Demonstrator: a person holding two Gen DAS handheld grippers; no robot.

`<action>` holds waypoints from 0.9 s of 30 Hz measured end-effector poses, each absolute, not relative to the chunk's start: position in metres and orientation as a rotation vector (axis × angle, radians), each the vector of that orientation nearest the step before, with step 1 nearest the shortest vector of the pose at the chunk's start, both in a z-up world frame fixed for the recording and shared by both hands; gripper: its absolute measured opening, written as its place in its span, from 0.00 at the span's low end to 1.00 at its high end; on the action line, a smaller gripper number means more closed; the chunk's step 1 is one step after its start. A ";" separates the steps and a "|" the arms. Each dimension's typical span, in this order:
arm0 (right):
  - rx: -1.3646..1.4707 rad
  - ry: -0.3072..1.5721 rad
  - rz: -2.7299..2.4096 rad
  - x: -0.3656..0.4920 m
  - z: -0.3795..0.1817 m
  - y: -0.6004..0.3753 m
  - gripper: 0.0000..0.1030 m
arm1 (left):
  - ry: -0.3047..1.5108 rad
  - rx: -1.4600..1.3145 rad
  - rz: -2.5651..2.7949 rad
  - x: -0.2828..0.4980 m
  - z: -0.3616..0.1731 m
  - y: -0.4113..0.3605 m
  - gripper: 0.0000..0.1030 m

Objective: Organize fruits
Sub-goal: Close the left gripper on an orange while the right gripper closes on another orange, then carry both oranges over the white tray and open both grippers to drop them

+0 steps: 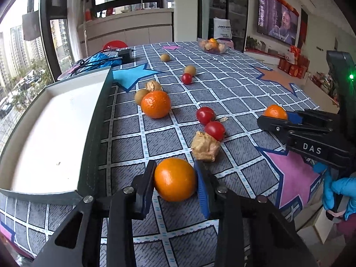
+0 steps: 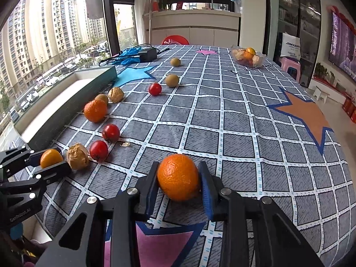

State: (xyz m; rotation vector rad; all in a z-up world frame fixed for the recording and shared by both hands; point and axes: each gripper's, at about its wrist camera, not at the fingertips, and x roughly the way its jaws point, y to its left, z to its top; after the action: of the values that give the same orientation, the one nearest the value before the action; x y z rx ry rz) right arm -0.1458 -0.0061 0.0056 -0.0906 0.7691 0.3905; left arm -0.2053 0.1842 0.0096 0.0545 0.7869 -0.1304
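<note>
An orange (image 1: 175, 179) is clamped across its middle by the left gripper (image 1: 175, 189) on the tablecloth (image 1: 233, 93); another orange (image 2: 178, 176) by the right gripper (image 2: 179, 189). Firm yet bruisable (probably), both call for gentle pressure.

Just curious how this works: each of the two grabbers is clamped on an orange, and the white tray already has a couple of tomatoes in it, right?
Not quite. Each gripper, left and right, does clamp an orange, but the left wrist view shows the white tray holding no fruit; the tomatoes lie on the tablecloth.
</note>
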 end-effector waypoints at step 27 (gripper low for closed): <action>-0.131 0.752 0.554 -0.132 0.050 0.088 0.34 | 0.651 -0.023 0.035 -0.201 0.059 0.270 0.36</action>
State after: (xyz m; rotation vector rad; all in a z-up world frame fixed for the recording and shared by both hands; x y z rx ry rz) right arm -0.1319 0.0879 0.0500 -0.1313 0.7517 0.5542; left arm -0.2013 0.2704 0.0593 -0.0233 0.6511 0.0353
